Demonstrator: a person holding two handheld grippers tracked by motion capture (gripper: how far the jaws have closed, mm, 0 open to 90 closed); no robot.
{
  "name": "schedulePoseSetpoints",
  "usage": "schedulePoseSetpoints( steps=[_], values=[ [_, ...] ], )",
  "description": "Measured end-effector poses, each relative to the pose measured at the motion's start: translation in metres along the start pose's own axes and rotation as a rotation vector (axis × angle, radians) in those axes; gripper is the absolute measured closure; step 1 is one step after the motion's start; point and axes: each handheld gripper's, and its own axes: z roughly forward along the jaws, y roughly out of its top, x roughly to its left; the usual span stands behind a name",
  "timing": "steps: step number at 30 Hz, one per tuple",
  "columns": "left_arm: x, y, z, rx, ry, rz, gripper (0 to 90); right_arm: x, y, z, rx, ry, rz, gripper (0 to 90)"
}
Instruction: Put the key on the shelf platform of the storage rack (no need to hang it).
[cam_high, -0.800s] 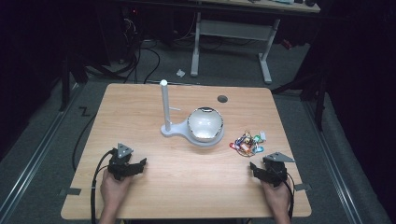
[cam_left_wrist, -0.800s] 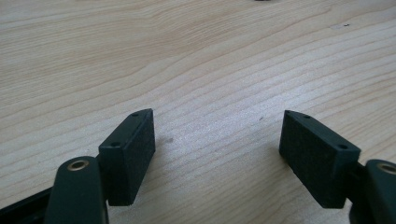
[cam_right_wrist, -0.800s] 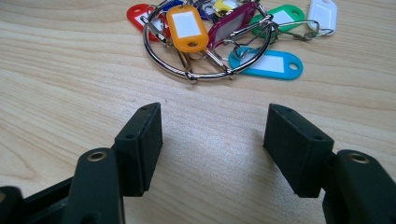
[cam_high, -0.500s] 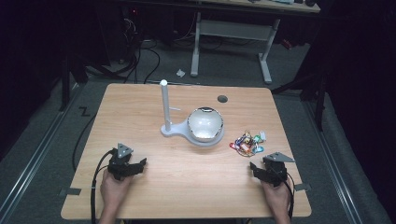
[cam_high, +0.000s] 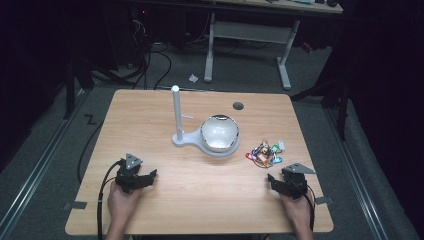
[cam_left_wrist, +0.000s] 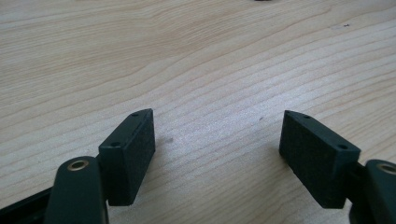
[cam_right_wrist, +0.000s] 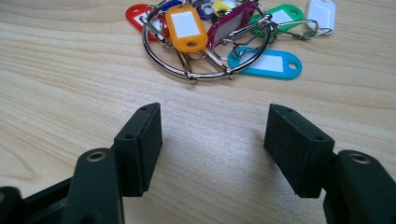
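Note:
A bunch of coloured key tags (cam_high: 264, 153) on a large metal ring (cam_right_wrist: 205, 51) lies on the wooden table (cam_high: 200, 200), right of centre. My right gripper (cam_high: 281, 184) rests near the front right edge, just short of the tags, open with nothing between its jaws (cam_right_wrist: 212, 140). At the front left my left gripper (cam_high: 142, 178) is open over bare wood (cam_left_wrist: 217, 140). A white stand with an upright post (cam_high: 176, 112) and a shiny bowl (cam_high: 219, 134) on its base sits mid-table.
A round cable hole (cam_high: 238, 106) is in the table's far side. Beyond the table are a white desk frame (cam_high: 250, 45) and cables on the dark floor. Bare wood lies between the two grippers.

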Motion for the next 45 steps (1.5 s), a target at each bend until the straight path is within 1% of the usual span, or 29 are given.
schedulePoseSetpoints(
  steps=[7,8,11,12,16,19,25,29,31,36,38,41,45],
  values=[
    [0.000,0.000,0.000,0.000,0.000,-0.001,27.1,0.000,0.000,0.000,-0.001,-0.001,-0.003,37.9],
    [0.000,0.000,0.000,0.000,0.001,-0.001,27.1,0.001,0.000,-0.001,0.000,0.000,0.002,39.2],
    [0.000,0.000,0.000,0.000,0.000,-0.001,27.1,0.001,0.000,-0.001,0.002,0.008,0.014,39.8],
    [0.000,0.000,0.000,0.000,0.001,-0.001,27.1,0.000,0.001,-0.002,0.005,0.021,0.026,40.5],
    [0.000,0.000,0.000,0.000,0.001,-0.001,27.1,0.000,0.001,-0.003,0.007,0.035,0.036,41.6],
    [0.000,0.000,0.000,0.000,0.001,-0.002,27.1,0.001,0.003,-0.004,0.009,0.051,0.027,42.5],
    [0.000,0.000,0.000,0.000,0.001,0.000,27.1,0.002,0.008,-0.007,-0.011,0.055,0.020,43.3],
    [0.000,0.000,0.000,0.000,0.000,0.000,27.1,0.001,0.011,-0.008,-0.015,0.059,0.038,42.9],
    [0.000,0.000,0.000,0.000,0.000,0.001,27.1,0.001,0.013,-0.008,-0.015,0.058,0.043,42.9],
    [0.000,0.000,0.000,0.000,0.001,-0.001,27.0,0.001,0.021,-0.008,-0.027,0.063,0.037,42.7],
    [0.000,0.000,0.000,0.000,0.000,0.001,27.0,0.001,0.024,-0.007,-0.026,0.069,0.045,42.1],
    [0.000,0.000,0.000,0.000,0.000,0.000,27.1,-0.001,0.030,-0.003,-0.017,0.061,0.043,40.4],
    [0.000,0.000,0.000,0.000,0.001,0.000,27.0,-0.003,0.036,0.001,-0.016,0.063,0.059,39.5]
  ],
)
